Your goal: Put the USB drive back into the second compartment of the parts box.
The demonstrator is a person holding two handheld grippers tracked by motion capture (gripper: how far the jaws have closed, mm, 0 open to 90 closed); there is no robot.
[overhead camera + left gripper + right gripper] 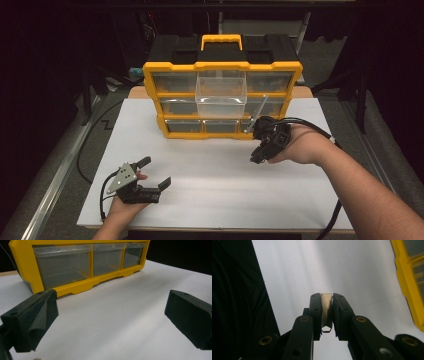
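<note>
Now my right gripper [256, 131] is clamped on a metal rod [258, 112] whose long axis slants up toward the open drawer [221, 93] just up-left of it, while my left gripper [156, 172] idles wide open, holding nothing.

White table [220, 200], yellow drawer organizer [222, 127] standing on it

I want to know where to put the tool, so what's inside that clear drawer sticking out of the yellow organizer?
The pulled-out clear drawer of the yellow organizer looks empty through its see-through walls. Glare hides its floor. The right gripper holds a metal tool beside it.
</note>
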